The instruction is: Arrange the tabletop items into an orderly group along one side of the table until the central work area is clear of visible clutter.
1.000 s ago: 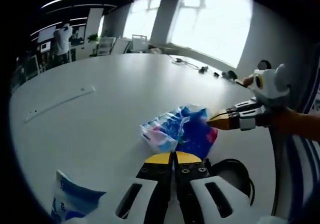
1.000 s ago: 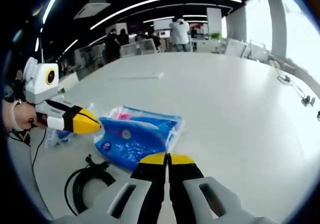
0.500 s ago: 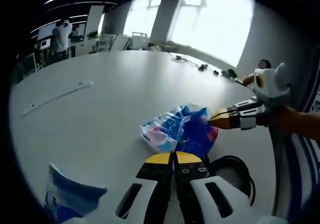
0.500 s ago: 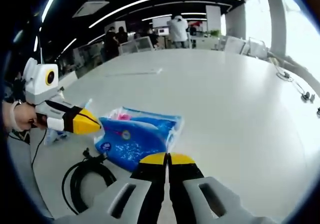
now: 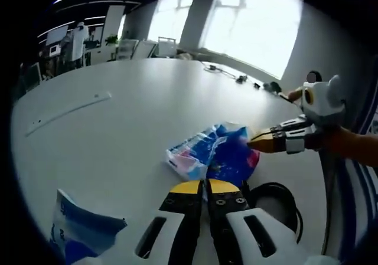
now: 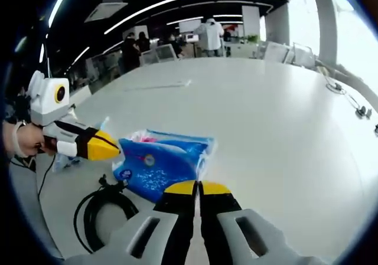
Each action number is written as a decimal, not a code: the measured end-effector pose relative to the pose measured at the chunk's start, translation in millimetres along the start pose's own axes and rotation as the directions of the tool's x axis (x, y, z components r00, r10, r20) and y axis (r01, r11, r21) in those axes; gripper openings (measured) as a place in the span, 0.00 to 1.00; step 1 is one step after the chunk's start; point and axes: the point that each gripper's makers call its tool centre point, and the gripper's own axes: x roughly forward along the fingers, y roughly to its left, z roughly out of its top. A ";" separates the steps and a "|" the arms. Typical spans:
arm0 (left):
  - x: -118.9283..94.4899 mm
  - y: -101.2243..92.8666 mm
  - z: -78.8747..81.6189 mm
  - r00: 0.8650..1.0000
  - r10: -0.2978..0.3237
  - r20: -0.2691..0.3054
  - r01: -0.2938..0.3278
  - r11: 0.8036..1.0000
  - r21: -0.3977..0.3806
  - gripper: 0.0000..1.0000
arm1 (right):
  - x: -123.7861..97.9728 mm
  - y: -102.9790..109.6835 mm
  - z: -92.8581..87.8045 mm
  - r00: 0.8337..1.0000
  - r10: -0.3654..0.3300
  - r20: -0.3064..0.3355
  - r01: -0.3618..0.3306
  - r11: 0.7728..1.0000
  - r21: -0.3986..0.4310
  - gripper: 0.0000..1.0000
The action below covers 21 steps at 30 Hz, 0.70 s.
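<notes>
A blue, white and pink plastic packet (image 5: 214, 153) lies on the white table (image 5: 130, 117), just ahead of my left gripper (image 5: 205, 186), which is shut and holds nothing. In the right gripper view the same packet (image 6: 160, 162) lies just beyond my right gripper (image 6: 197, 187), also shut and empty. The right gripper (image 5: 260, 141) comes in from the right of the left gripper view, its yellow tips at the packet's edge. The left gripper (image 6: 109, 147) shows at the left of the right gripper view, near the packet. A second blue and white packet (image 5: 80, 236) lies at the lower left.
A coiled black cable (image 6: 100, 215) lies by the table edge, close to the big packet. A long white strip (image 5: 65, 113) lies farther out on the table. Cables and small items (image 5: 236, 78) sit at the far edge by the window. People (image 6: 208, 36) stand at desks beyond.
Both views have shifted slightly with the hands. The packets and the cable lie where they were, and both grippers stay shut.
</notes>
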 end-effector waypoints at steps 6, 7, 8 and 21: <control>-1.1 1.5 -2.8 1.000 0.009 -0.011 -0.009 1.000 -0.004 0.03 | 0.0 -0.4 -1.2 1.000 0.000 0.003 0.000 1.000 -0.005 0.04; -1.3 1.9 -3.4 1.000 0.011 -0.013 -0.012 1.000 -0.004 0.04 | 0.2 -0.7 -2.2 1.000 -0.002 0.000 0.002 1.000 -0.004 0.04; -1.5 2.2 -3.8 1.000 0.014 -0.012 -0.014 1.000 -0.008 0.05 | 0.0 -0.2 -3.7 1.000 0.000 -0.005 0.000 1.000 -0.005 0.05; -7.0 3.7 -0.6 1.000 0.030 0.002 -0.029 0.999 -0.015 0.15 | -5.0 -0.5 -3.9 1.000 -0.013 0.008 0.013 1.000 -0.015 0.22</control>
